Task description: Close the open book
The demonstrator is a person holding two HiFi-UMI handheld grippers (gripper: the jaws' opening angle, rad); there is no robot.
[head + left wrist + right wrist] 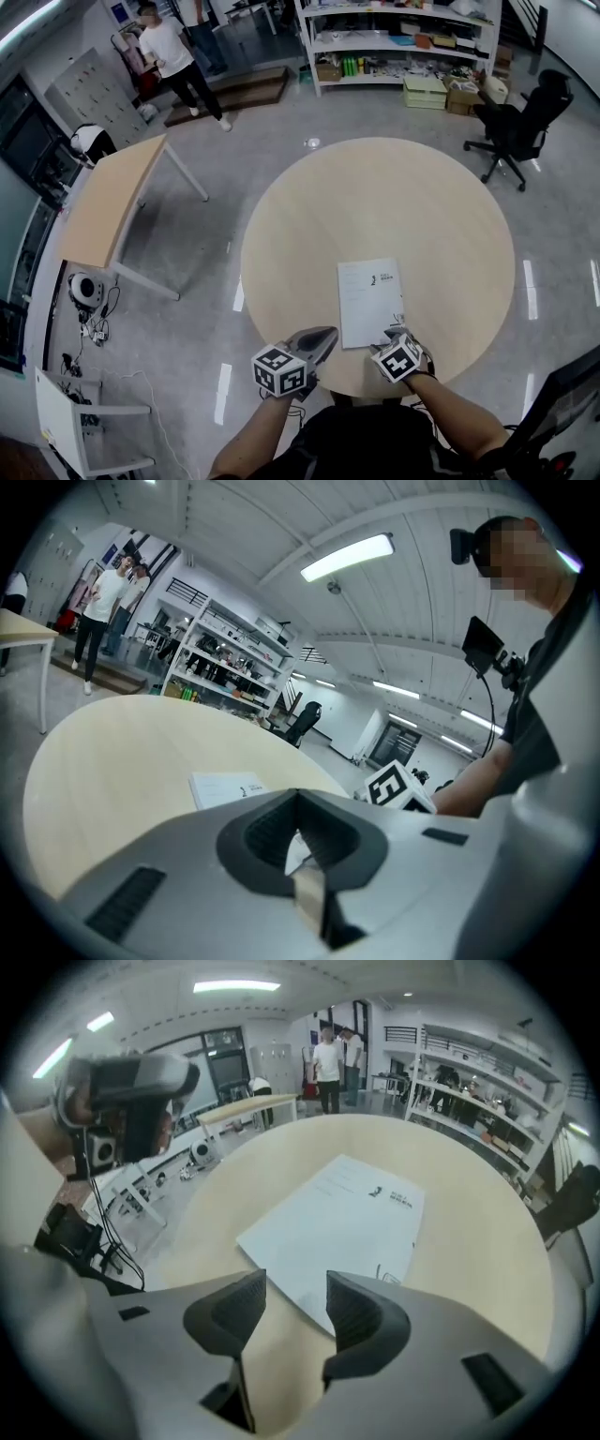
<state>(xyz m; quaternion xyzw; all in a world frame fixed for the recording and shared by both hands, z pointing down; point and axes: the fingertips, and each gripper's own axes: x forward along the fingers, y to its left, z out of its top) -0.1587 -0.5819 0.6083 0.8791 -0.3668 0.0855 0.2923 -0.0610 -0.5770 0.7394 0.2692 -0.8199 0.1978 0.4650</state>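
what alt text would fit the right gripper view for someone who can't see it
The right gripper, its dark grey jaws apart and empty, hangs over the near edge of a closed thin white book lying flat on a round pale wooden table. Behind stand white storage shelves and two people.
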